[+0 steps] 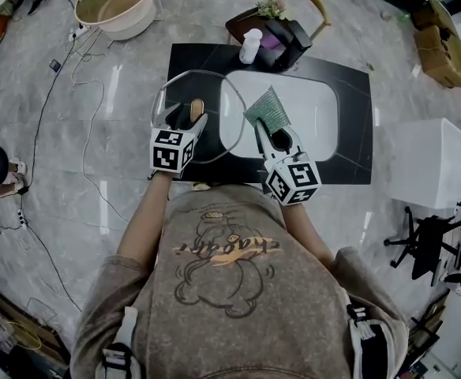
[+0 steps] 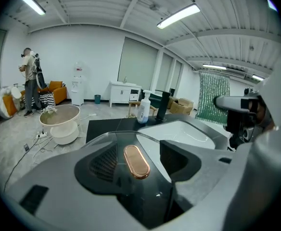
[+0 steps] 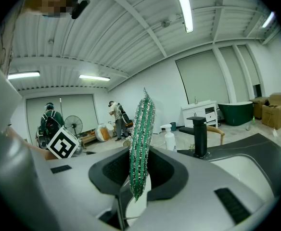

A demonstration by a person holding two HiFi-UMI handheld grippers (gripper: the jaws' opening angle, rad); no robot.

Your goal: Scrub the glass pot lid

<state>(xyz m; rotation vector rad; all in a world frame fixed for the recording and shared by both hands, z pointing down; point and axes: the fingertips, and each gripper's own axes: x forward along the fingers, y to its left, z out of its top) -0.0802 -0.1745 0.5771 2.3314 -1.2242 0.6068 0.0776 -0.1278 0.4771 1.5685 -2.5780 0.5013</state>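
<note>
Left tool (image 1: 189, 118) clamps the glass pot lid (image 1: 171, 93), held roughly flat over the sink's (image 1: 317, 113) left rim; right tool (image 1: 274, 136) pinches a green scouring pad (image 1: 267, 110) just beside the lid's right edge.

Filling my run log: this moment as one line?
left gripper: shut on glass lid | right gripper: shut on green scrub pad | lid over sink left rim | pad-lid contact unclear

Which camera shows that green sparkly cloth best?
The head view: the scrubbing cloth shows whole, face-on, pinched by the right gripper. The right gripper view sees it edge-on; the left gripper view shows it partly behind that gripper.
</note>
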